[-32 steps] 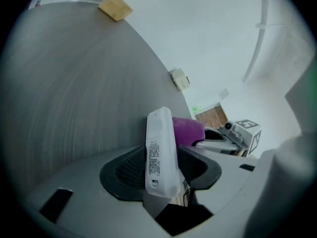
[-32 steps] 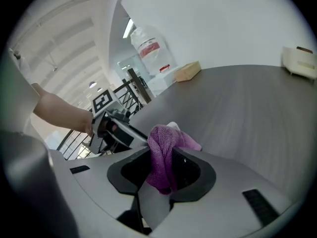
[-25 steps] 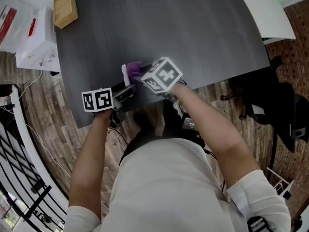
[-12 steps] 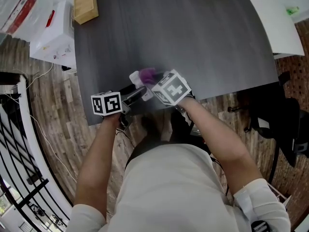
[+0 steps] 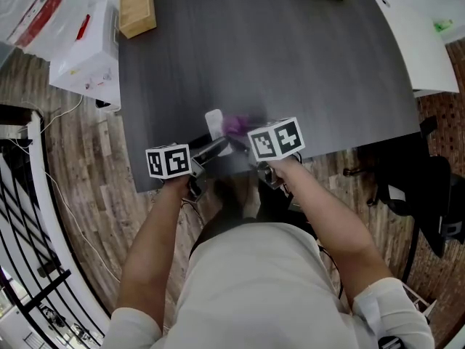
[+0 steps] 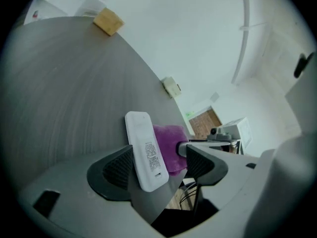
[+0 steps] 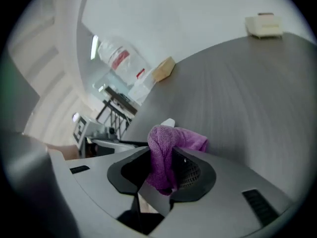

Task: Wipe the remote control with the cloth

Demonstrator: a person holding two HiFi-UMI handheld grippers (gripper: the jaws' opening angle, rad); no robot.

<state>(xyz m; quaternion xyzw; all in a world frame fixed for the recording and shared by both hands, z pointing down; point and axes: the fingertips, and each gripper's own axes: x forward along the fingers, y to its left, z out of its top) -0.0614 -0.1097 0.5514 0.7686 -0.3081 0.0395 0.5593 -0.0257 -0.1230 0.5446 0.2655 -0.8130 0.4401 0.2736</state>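
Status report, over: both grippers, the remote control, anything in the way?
Left gripper straddles white remote control, firm grip unclear. Right gripper shut on purple cloth, cloth at remote's side. Nothing seen blocking.

The bench (image 5: 290, 64) has a dark grey, matt, wood-grain top. The remote control (image 6: 144, 150) is smooth white plastic with a faint sheen. The cloth (image 7: 163, 152) is purple, soft and napped. The left gripper (image 6: 159, 165) and right gripper (image 7: 163, 175) are matt grey plastic with dark ribbed pads (image 6: 118, 168). The block (image 5: 137, 9) is pale bare wood.
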